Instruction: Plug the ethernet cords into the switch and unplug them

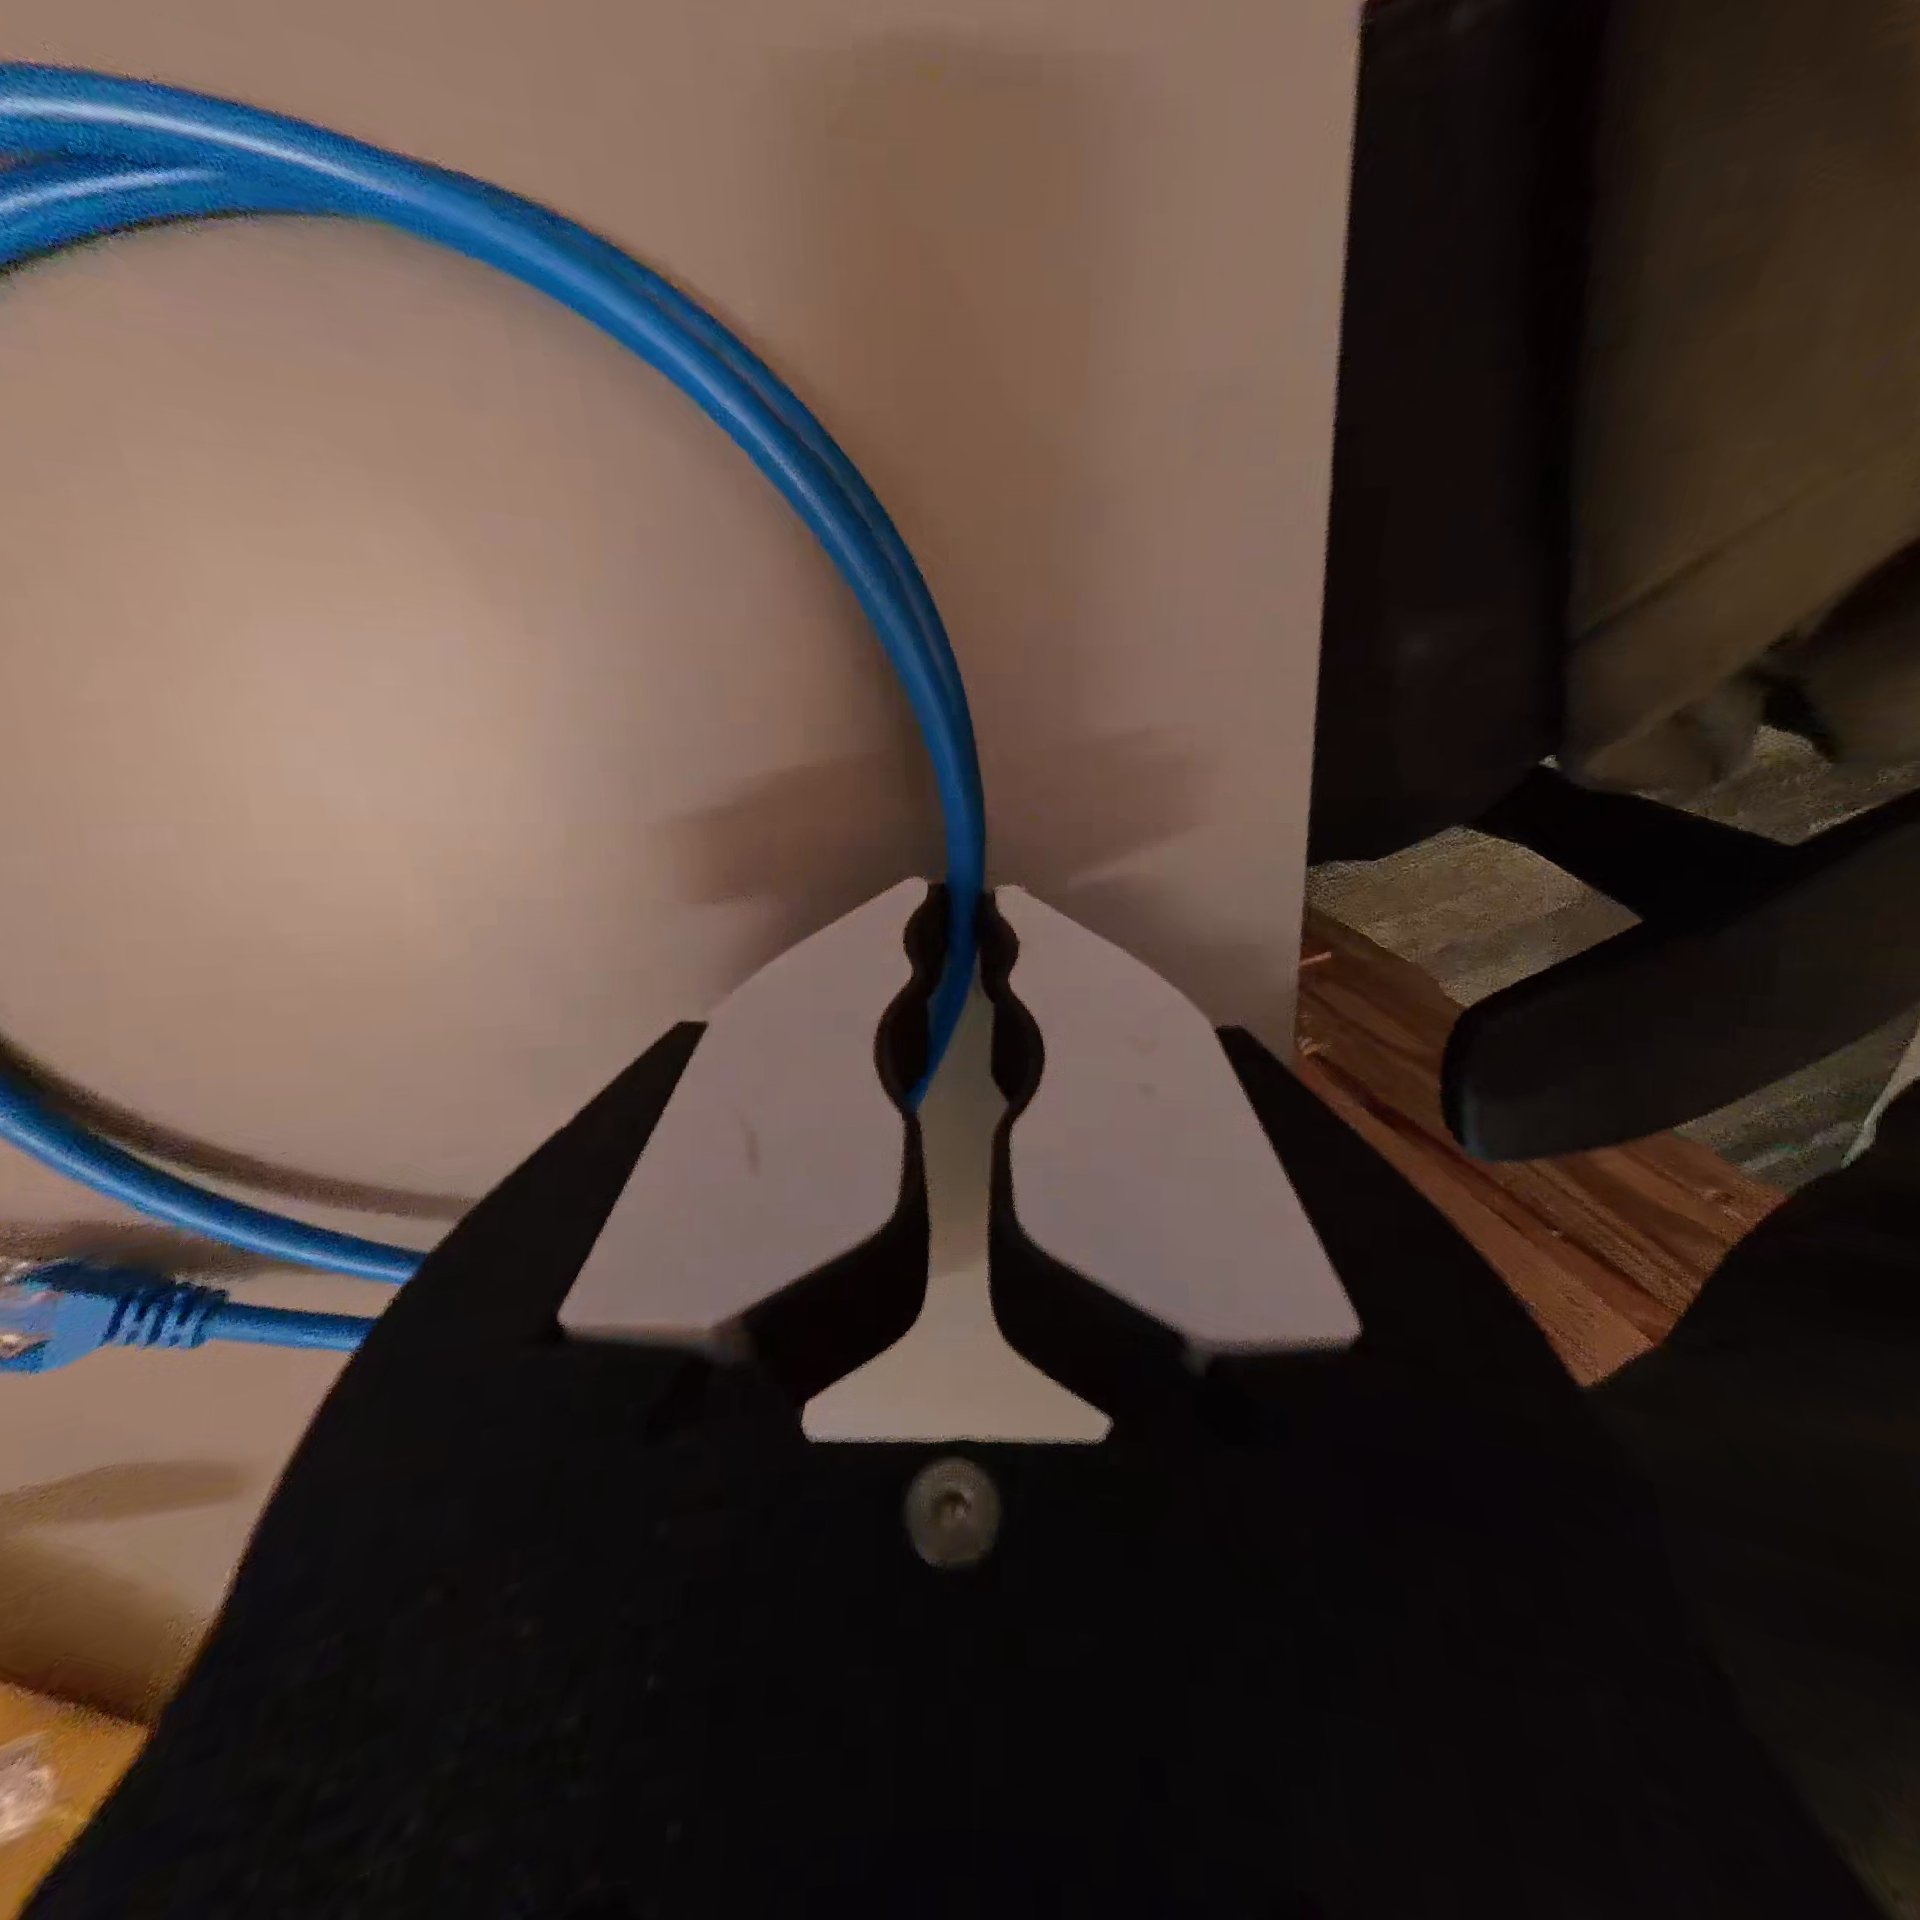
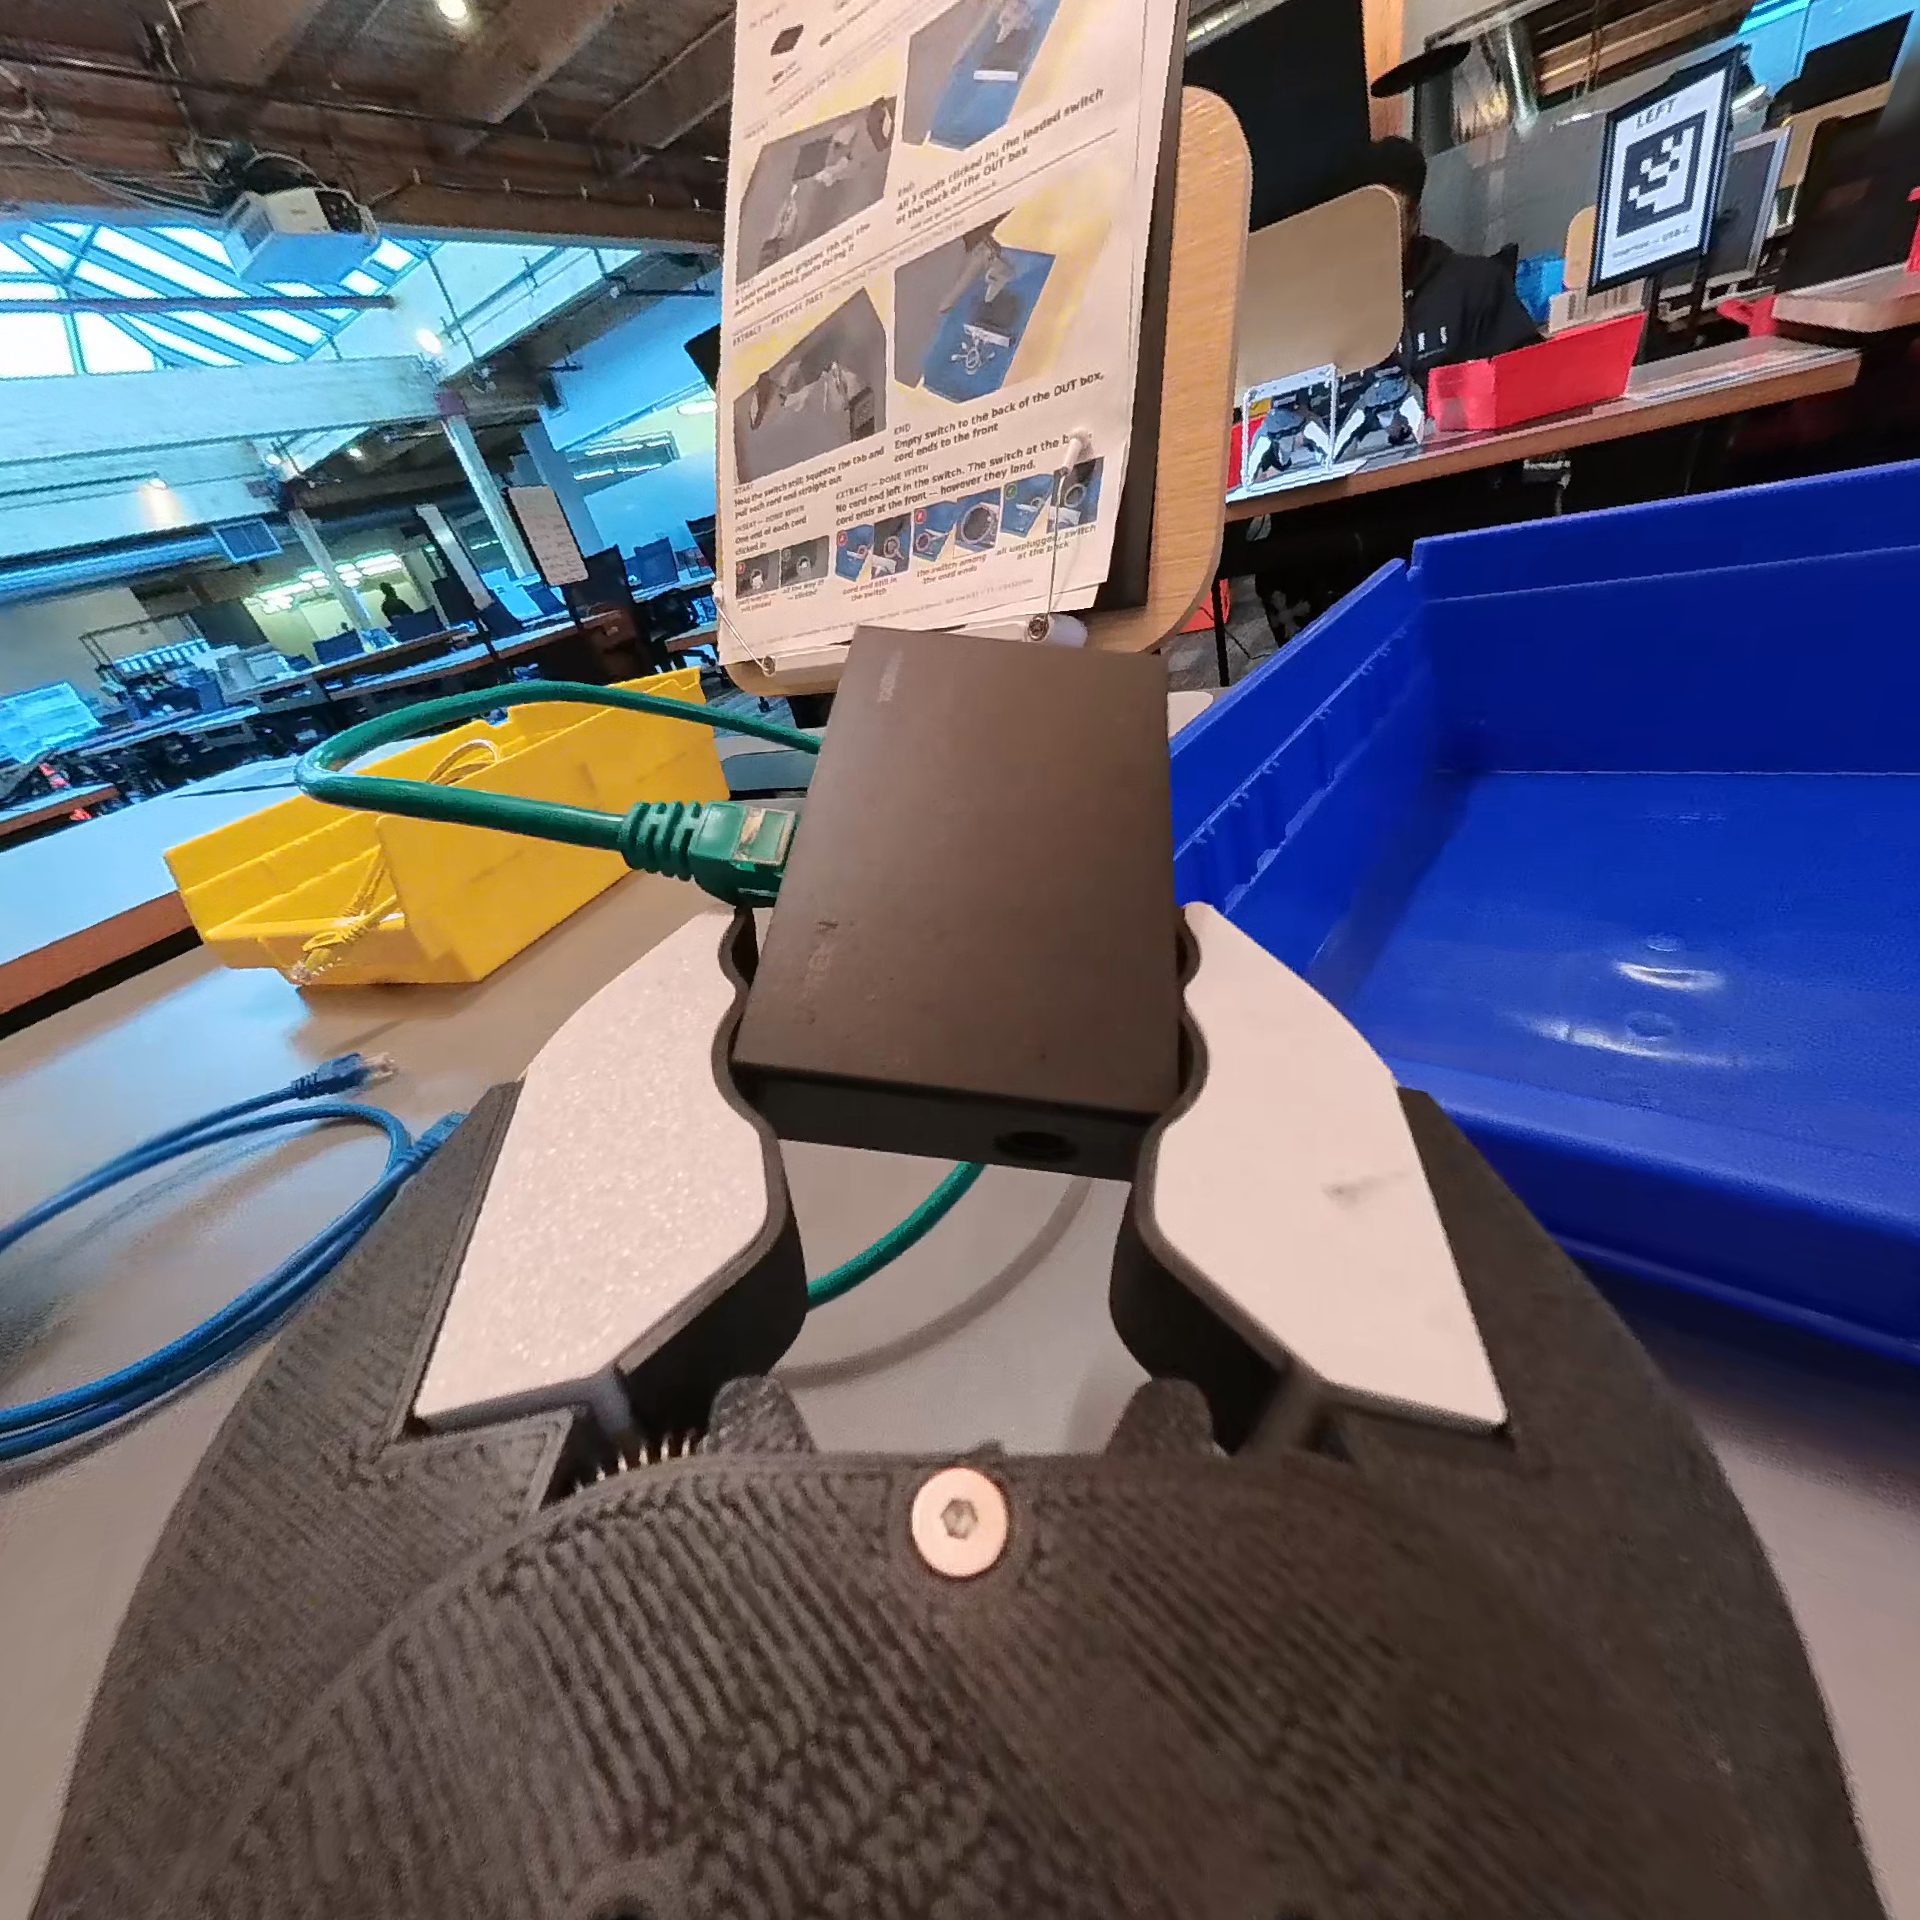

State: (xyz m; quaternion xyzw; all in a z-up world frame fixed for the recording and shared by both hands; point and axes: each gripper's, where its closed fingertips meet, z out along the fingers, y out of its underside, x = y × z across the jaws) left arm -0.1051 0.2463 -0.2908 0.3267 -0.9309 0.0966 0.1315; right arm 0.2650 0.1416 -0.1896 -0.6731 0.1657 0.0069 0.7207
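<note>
Pale tabletop (image 2: pixel 125 883) carries the work: the right gripper (image 2: pixel 961 1023) is clamped on the sides of a black switch (image 2: pixel 966 883) held clear of the surface, a green cord (image 2: pixel 540 810) plugged into the switch's left edge. Left gripper (image 1: pixel 961 935) pinches a blue cord (image 1: pixel 644 312), whose plug (image 1: pixel 62 1314) lies on the table. Yellow bin (image 2: pixel 447 862) sits left of the switch, blue bin (image 2: pixel 1621 883) right.

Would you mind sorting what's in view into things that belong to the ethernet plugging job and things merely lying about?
Belongs to the job:
black switch, clamped in the right gripper
green ethernet cord, plugged into the switch
blue ethernet cord, pinched in the left gripper

Lying about:
blue bin
yellow bin
instruction sheet
</note>
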